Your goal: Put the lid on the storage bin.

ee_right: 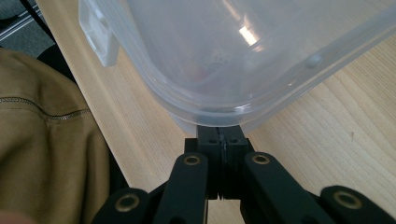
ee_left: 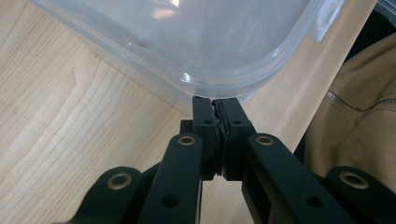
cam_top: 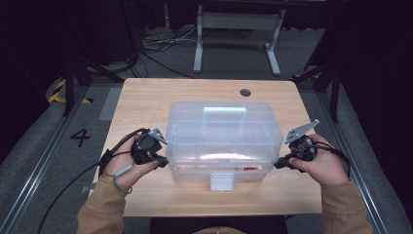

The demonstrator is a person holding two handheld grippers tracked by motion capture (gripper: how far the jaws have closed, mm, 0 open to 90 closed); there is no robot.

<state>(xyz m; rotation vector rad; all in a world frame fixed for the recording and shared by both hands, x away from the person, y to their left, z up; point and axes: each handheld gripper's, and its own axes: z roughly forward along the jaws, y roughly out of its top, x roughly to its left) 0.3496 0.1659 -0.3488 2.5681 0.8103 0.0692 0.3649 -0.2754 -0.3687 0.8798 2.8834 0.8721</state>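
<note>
Clear plastic box (cam_top: 224, 141) on the table (cam_top: 146, 97), flanked by left gripper (cam_top: 163, 163) and right gripper (cam_top: 278, 163); both jaws closed, empty, tips against its near corners, probably to steady it.

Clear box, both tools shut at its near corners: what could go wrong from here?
1. The left tool and right tool are shut with their tips under the clear box's rounded corners, gripping nothing; lifting or pushing could let it slip off.
2. Uneven pushes may twist the box on the table.
3. The front latch faces the table's near edge, so pulling risks overhang.
</note>
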